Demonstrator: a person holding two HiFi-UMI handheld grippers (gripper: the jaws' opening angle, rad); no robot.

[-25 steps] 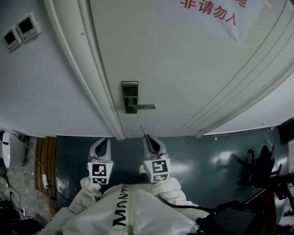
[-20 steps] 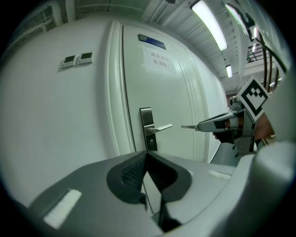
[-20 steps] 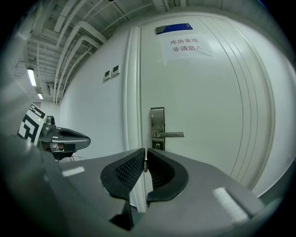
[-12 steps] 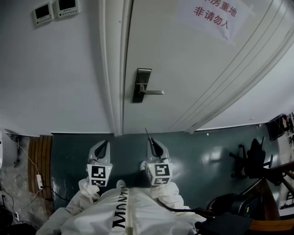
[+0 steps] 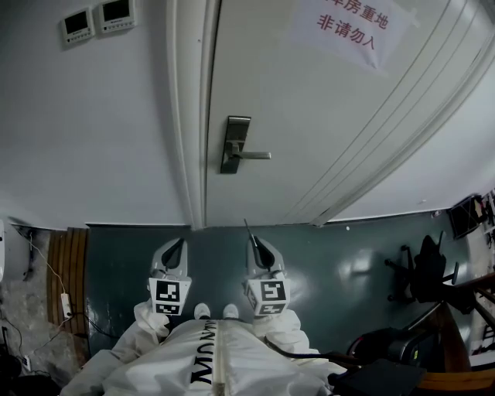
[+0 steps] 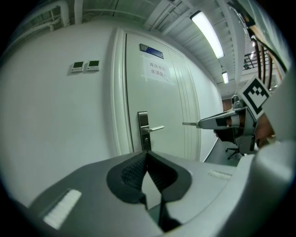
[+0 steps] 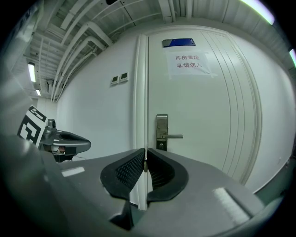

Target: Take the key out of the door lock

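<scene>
The white door [image 5: 309,116] is closed, with a steel lock plate and lever handle [image 5: 234,145] near its left edge; the same lock plate [image 7: 162,132] shows in the right gripper view. I see no key at the lock. My right gripper [image 5: 251,241] is held low, well back from the door, shut on a thin metal key [image 5: 247,227] that pokes out past its tips. In the left gripper view the key [image 6: 189,124] juts from the right gripper [image 6: 217,122]. My left gripper [image 5: 179,241] hangs beside it, shut and empty.
Two small wall panels [image 5: 97,19] sit left of the door frame [image 5: 189,116]. A paper notice [image 5: 348,27] is stuck on the door. An office chair [image 5: 421,274] stands at the right on the dark floor [image 5: 340,255]; cables and a power strip [image 5: 66,305] lie at left.
The head view has swung so the door frame stands more upright and the lock sits higher. Both grippers have stayed low and shut. White shoe tips now show between the arms.
</scene>
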